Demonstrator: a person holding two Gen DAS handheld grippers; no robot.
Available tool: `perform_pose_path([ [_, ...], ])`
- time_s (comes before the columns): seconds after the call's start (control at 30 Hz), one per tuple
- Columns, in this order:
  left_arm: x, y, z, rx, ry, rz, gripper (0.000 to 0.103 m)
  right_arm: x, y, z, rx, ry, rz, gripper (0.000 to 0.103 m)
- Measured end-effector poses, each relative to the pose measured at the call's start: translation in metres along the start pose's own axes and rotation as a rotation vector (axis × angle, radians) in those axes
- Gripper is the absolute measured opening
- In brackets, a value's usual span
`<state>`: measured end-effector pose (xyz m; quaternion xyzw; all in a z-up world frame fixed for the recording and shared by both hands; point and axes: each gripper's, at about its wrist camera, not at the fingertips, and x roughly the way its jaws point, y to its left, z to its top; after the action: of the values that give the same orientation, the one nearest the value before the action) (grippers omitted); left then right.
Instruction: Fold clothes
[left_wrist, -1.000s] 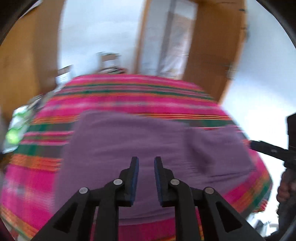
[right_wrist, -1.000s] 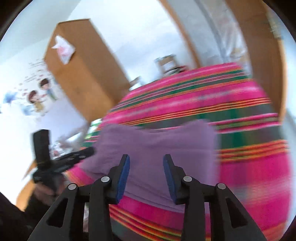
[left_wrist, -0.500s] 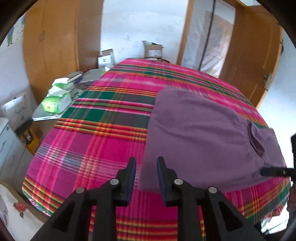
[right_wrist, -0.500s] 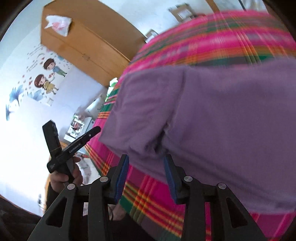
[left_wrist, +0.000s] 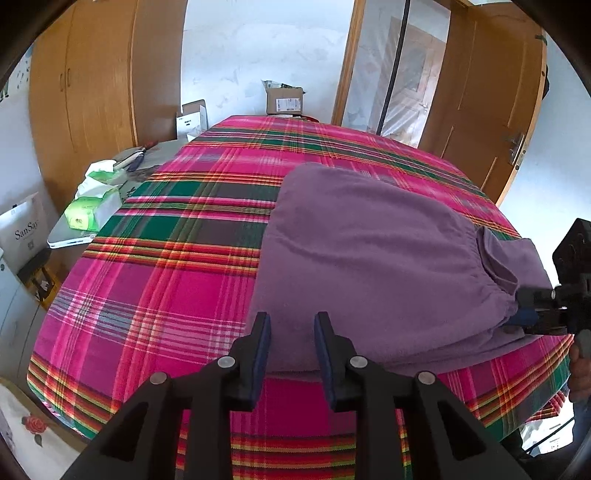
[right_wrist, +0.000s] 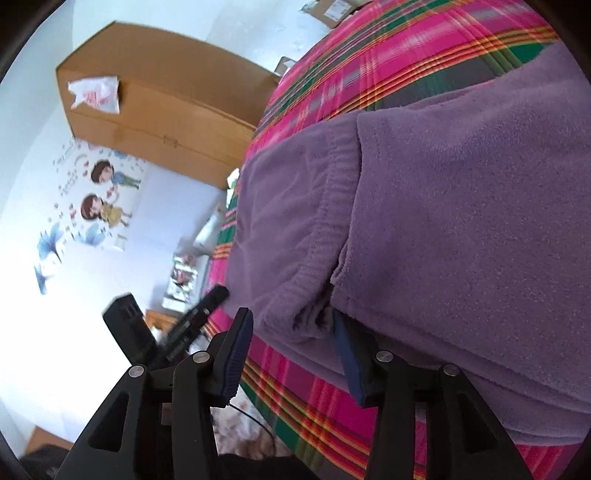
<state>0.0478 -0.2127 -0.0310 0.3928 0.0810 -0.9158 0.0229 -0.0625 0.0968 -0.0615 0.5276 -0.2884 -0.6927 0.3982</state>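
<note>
A pink-and-green plaid bedspread (left_wrist: 177, 258) covers the bed, wooden wardrobes (left_wrist: 96, 92) behind (tissue packs (left_wrist: 94, 206) at its side). The folded purple fleece garment (left_wrist: 369, 258) lies on its near right part. The left gripper (left_wrist: 291, 339) hovers slightly parted, empty; the right gripper (right_wrist: 291, 347) gapes wide around the garment's corner.

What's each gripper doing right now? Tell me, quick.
Left gripper: open, empty, at the near edge of the purple garment.
Right gripper: open, jaws straddling the garment's waistband corner, not clamped.
</note>
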Motion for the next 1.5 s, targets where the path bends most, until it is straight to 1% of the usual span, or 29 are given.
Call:
perform_pose_path([
  [0.07, -0.001, 0.001, 0.0, -0.002, -0.004, -0.005, 0.025, -0.006, -0.002, 0.001, 0.032, -0.026, 0.033, 0.048],
  [0.17, -0.001, 0.0, -0.001, -0.006, -0.005, -0.009, 0.025, -0.003, -0.005, 0.002, 0.055, -0.001, 0.029, 0.047],
  [0.27, -0.002, 0.0, -0.001, -0.007, -0.008, -0.011, 0.025, 0.001, 0.001, 0.0, 0.036, 0.026, -0.025, 0.047],
  [0.37, -0.002, 0.001, -0.001, -0.009, -0.01, -0.015, 0.025, 0.002, 0.01, -0.002, 0.009, 0.074, -0.09, 0.046],
  [0.47, -0.003, 0.002, -0.002, -0.016, -0.017, -0.021, 0.025, 0.001, 0.013, -0.001, 0.015, 0.086, -0.112, 0.046],
  [0.5, -0.004, 0.002, -0.002, -0.014, -0.021, -0.024, 0.025, 0.001, 0.013, 0.001, 0.022, 0.084, -0.109, 0.046],
  [0.53, -0.005, 0.001, -0.002, -0.013, -0.025, -0.027, 0.025, 0.001, 0.012, 0.002, 0.033, 0.08, -0.1, 0.048],
  [0.6, -0.006, 0.0, -0.001, -0.01, -0.034, -0.033, 0.025, 0.002, 0.014, 0.005, 0.043, 0.07, -0.08, 0.048],
  [0.7, -0.014, -0.003, 0.0, 0.007, -0.059, -0.05, 0.025, -0.002, 0.016, 0.008, 0.07, 0.038, -0.017, 0.048],
  [0.8, -0.019, -0.007, -0.001, 0.029, -0.074, -0.072, 0.025, 0.001, 0.013, 0.01, 0.088, 0.044, -0.05, 0.048],
  [0.83, -0.019, -0.008, -0.001, 0.034, -0.076, -0.078, 0.025, 0.004, 0.011, 0.01, 0.098, 0.052, -0.073, 0.045],
  [0.97, -0.018, -0.011, -0.004, 0.045, -0.071, -0.098, 0.025, 0.003, 0.014, 0.01, 0.114, 0.036, -0.085, 0.045],
  [1.0, -0.018, -0.012, -0.005, 0.048, -0.072, -0.102, 0.025, 0.004, 0.015, 0.011, 0.108, 0.03, -0.089, 0.042],
  [1.03, -0.019, -0.014, -0.005, 0.052, -0.072, -0.105, 0.025, 0.006, 0.017, 0.011, 0.099, 0.027, -0.095, 0.029],
  [1.07, -0.02, -0.015, -0.006, 0.055, -0.074, -0.11, 0.025, 0.008, 0.021, 0.011, 0.091, 0.02, -0.094, 0.024],
  [1.13, -0.023, -0.017, -0.007, 0.062, -0.08, -0.122, 0.025, 0.008, 0.028, 0.012, 0.07, 0.002, -0.069, 0.021],
  [1.23, -0.033, -0.023, -0.009, 0.085, -0.092, -0.193, 0.025, 0.001, 0.05, 0.02, 0.02, -0.036, -0.021, 0.02],
  [1.33, -0.041, -0.031, -0.012, 0.115, -0.098, -0.27, 0.025, -0.003, 0.074, 0.033, -0.04, -0.055, 0.005, 0.02],
  [1.47, -0.045, -0.047, -0.016, 0.145, -0.091, -0.375, 0.025, 0.003, 0.122, 0.055, -0.143, -0.075, 0.047, 0.019],
  [1.5, -0.041, -0.052, -0.016, 0.149, -0.083, -0.381, 0.025, 0.005, 0.132, 0.058, -0.164, -0.078, 0.057, 0.019],
])
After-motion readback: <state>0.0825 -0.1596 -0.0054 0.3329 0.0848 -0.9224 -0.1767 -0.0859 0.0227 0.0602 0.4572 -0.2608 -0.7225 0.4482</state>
